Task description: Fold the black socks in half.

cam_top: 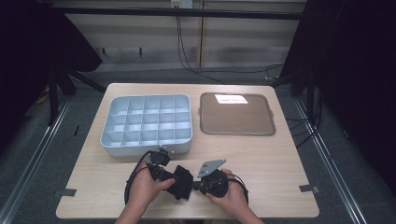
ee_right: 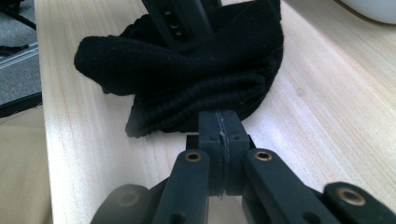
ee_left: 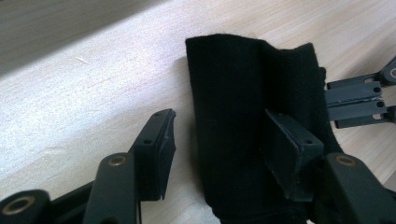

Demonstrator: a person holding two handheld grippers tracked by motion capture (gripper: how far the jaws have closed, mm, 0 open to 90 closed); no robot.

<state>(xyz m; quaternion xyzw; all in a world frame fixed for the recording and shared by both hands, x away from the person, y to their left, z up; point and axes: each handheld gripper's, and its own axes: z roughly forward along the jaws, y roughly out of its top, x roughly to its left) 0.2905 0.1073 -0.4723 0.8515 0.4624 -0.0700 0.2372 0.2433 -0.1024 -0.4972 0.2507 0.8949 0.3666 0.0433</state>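
A folded black cloth (cam_top: 185, 178) lies on the wooden table (cam_top: 280, 177) near its front edge, between my two grippers. My left gripper (cam_top: 176, 183) stands open around the cloth (ee_left: 233, 116). Its right pad (ee_left: 292, 154) rests against the fabric, while its left pad (ee_left: 159, 147) stays apart from it over bare wood. My right gripper (ee_right: 219, 122) is shut, jaws together, pinching the near edge of the cloth (ee_right: 187, 70). From the left gripper view, the right gripper (ee_left: 329, 100) meets the cloth's far side. A jaw of the left gripper (ee_right: 180, 21) lies on top of the cloth.
A grey tray (cam_top: 145, 148) divided into several compartments sits at the back left, close behind the left hand. To its right lies a flat brown tray (cam_top: 236, 115). Bare wood stretches right of my right hand. The table's front edge is just below the hands.
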